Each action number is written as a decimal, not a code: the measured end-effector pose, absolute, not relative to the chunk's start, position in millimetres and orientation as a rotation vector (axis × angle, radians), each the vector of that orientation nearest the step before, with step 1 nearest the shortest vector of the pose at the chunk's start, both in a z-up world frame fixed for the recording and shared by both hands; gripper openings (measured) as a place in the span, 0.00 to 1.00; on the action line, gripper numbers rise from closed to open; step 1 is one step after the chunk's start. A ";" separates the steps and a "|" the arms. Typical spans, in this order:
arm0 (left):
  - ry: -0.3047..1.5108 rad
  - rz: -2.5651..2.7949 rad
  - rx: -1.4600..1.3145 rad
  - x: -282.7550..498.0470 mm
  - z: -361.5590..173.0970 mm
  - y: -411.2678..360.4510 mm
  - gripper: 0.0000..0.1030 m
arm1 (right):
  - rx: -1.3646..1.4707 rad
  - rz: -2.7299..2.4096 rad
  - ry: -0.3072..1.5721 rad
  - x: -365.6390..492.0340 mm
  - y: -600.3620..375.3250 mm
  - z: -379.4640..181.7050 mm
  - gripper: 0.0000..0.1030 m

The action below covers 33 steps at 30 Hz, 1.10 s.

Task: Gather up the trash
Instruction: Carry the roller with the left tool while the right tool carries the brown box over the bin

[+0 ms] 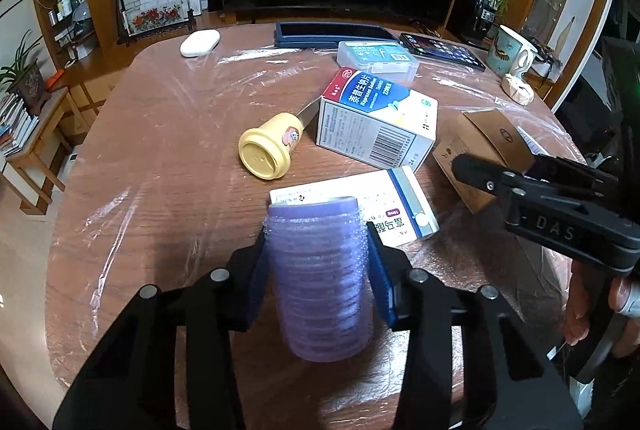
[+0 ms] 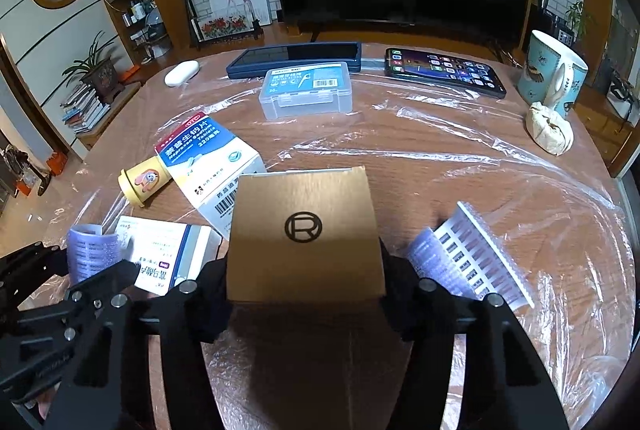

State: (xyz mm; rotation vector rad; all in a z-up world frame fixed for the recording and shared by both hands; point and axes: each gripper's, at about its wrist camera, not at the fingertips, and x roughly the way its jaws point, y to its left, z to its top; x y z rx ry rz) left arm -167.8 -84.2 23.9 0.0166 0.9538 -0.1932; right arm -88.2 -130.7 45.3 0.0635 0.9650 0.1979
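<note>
Purple hair roller [image 1: 320, 278] clamped between the blue pads of the left gripper [image 1: 318, 266] above the plastic-covered wooden table [image 1: 160, 158], brown cardboard box [image 2: 304, 234] clenched by the right gripper [image 2: 304, 270], medicine boxes [image 1: 376, 122] and a yellow cup [image 1: 270, 144] lying nearby.

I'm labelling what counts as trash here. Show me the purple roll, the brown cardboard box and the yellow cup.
purple roll [image 1: 320, 282]: left wrist view, on its ribbed side.
brown cardboard box [image 2: 304, 230]: right wrist view, on the printed logo face.
yellow cup [image 1: 264, 155]: left wrist view, on its round base.
</note>
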 end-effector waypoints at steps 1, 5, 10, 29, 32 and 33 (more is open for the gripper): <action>0.952 -0.192 0.018 -168.9 24.5 -84.3 0.44 | 0.061 0.198 0.963 -89.5 -130.8 46.3 0.57; 0.947 -0.189 0.025 -172.9 25.0 -85.1 0.44 | 0.062 0.207 0.956 -99.8 -132.8 49.8 0.57; 0.950 -0.184 0.017 -177.2 26.2 -85.5 0.44 | 0.070 0.220 0.955 -113.6 -134.8 52.4 0.57; 0.949 -0.165 -0.071 -217.4 36.8 -100.6 0.44 | 0.149 0.222 0.915 -189.3 -154.9 72.6 0.57; 0.946 -0.171 -0.063 -225.5 36.7 -106.7 0.44 | 0.146 0.228 0.923 -199.2 -155.0 71.6 0.57; 0.941 -0.168 -0.058 -228.3 37.5 -108.2 0.44 | 0.124 0.221 0.922 -203.6 -154.5 71.4 0.57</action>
